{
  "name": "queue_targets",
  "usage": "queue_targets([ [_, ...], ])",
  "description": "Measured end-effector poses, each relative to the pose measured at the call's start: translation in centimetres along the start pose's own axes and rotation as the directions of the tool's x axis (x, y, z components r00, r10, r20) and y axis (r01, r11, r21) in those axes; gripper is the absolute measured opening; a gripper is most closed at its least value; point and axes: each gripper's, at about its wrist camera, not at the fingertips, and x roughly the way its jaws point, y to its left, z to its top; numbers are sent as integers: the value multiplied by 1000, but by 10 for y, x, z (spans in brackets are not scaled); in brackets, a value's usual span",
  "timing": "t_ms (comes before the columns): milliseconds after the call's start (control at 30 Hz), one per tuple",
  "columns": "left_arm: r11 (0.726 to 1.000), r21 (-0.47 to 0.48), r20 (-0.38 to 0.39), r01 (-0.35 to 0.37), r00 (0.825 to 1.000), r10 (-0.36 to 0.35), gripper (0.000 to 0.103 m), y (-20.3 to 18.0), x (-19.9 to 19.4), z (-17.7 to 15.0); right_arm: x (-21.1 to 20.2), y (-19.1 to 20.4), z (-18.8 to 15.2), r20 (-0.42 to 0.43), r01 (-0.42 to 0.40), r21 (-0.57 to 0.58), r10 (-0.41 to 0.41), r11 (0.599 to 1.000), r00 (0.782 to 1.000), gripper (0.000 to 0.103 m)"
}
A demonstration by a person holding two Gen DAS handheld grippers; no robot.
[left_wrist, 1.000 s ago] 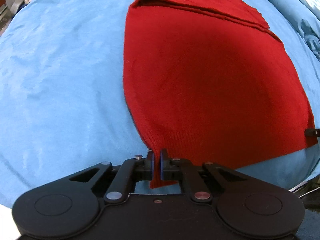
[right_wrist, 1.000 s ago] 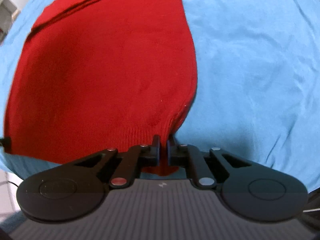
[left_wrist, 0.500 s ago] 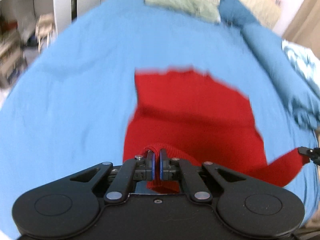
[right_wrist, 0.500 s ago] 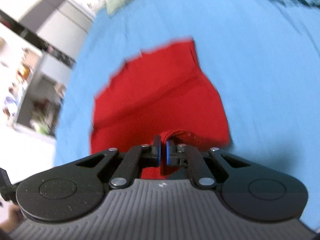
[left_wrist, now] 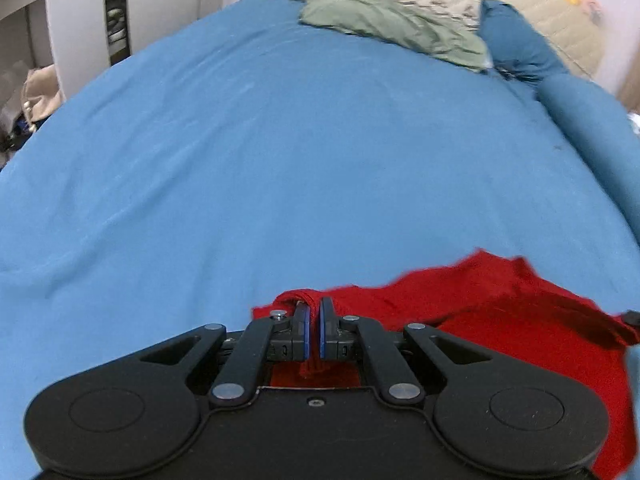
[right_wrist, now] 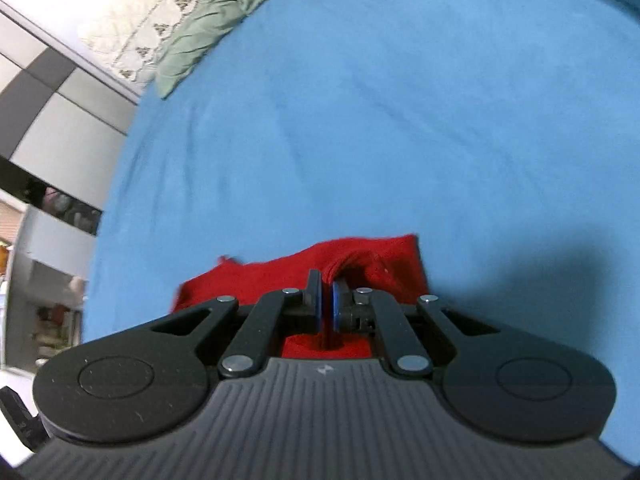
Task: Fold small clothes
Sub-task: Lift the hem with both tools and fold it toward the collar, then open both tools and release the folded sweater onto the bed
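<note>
Fingers L wrist view: left gripper (left_wrist: 314,326) pinching bunched hem of red sweater (left_wrist: 520,320), jaws nearly together on cloth | sweater lies on blue bed sheet (left_wrist: 280,160) toward near right edge | R wrist view: right gripper (right_wrist: 325,306) pinching sweater (right_wrist: 360,264) fold too | green cloth (right_wrist: 208,12) at far edge by headboard.
</note>
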Motion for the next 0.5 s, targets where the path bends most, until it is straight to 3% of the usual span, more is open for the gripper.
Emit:
queue_targets([
  [167,1000,-18,-26,-2,1000,2,6,4,13,2,11,5,5,9,3,-55,-2,998,1000,24],
  [200,1000,-11,-24,-10,1000,10,10,1,8,2,8,6,5,5,12,-58,-12,998,1000,25],
  [233,1000,-4,-8,-17,1000,17,21,1,1,3,5,8,5,1,16,-72,-16,997,1000,29],
  [267,1000,3,10,-29,1000,29,32,-4,-9,6,0,10,3,9,23,-86,-23,996,1000,46],
  [300,999,16,33,-45,998,44,53,-6,-19,5,-13,12,1,27,35,-107,-32,994,999,70],
  [333,998,32,63,-61,996,59,64,-10,-30,3,-24,19,-2,57,53,-141,-46,989,997,80],
  [367,996,46,87,-70,994,66,65,-13,-40,0,-35,27,-9,90,65,-186,-49,980,995,90],
  [500,993,115,71,-20,997,12,66,-30,-60,-24,-57,48,-52,92,36,-354,-3,934,996,94],
])
